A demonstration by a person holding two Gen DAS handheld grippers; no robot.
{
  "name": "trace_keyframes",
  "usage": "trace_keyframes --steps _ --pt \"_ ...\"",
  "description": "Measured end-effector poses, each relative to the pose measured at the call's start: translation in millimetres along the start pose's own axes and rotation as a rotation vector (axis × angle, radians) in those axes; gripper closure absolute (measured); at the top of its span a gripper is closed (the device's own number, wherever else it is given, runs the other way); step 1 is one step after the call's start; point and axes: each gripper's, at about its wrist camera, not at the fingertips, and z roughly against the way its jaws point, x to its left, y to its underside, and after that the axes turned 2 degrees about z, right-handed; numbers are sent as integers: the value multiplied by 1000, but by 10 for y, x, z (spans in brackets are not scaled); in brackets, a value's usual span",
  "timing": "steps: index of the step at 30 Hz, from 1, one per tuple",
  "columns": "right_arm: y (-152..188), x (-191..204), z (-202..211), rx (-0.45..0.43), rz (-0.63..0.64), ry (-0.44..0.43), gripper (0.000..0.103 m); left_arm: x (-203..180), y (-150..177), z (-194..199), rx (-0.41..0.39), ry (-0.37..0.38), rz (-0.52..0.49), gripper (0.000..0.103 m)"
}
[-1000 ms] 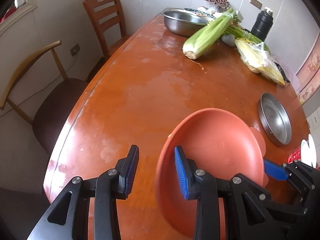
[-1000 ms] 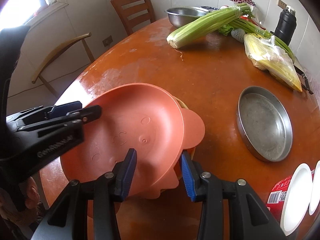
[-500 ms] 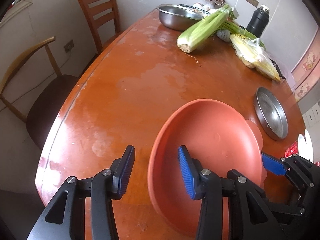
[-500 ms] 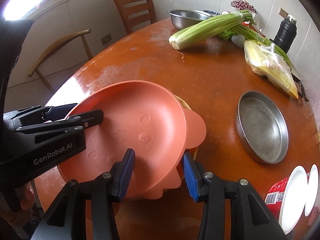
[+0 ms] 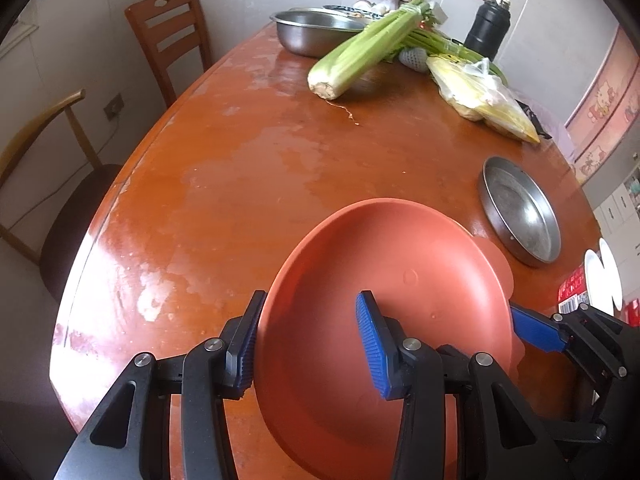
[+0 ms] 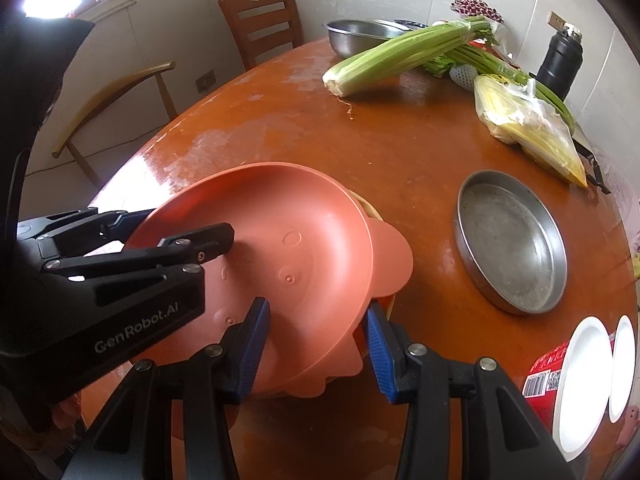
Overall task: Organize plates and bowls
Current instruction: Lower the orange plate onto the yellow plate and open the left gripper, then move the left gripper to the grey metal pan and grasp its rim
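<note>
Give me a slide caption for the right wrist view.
Both claws straddle the rim of a tilted terracotta plate beside a steel pan.

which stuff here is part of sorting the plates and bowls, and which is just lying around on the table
Part of the job:
- terracotta plate, straddled by both sets of jaws
- round metal pan
- steel bowl
- white plates at the table edge

Just lying about:
- celery
- bagged yellow food
- black flask
- red packet
- chairs

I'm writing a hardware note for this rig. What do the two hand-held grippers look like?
Both match. The left hand-held gripper and right hand-held gripper have black angular frames with silver rivets and two fingers ending in blue ribbed pads. White "GenRobot.AI" lettering marks the left one's side. No cables or sleeves show.
</note>
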Motion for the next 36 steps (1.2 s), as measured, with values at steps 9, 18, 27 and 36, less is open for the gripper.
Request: trace_keyframes --steps 9,18,27,36 --pt "63 -105 70 -13 -33 1 56 -82 -5 56 -9 -13 -12 57" --pt "81 -295 262 -69 -85 15 51 -76 -77 257 -53 -41 -1 57" --pt "140 -430 447 -113 -115 4 50 -190 -55 423 -73 -45 -8 57" --pt "196 -797 906 -213 -189 7 47 -585 -122 699 -122 -29 -89 56"
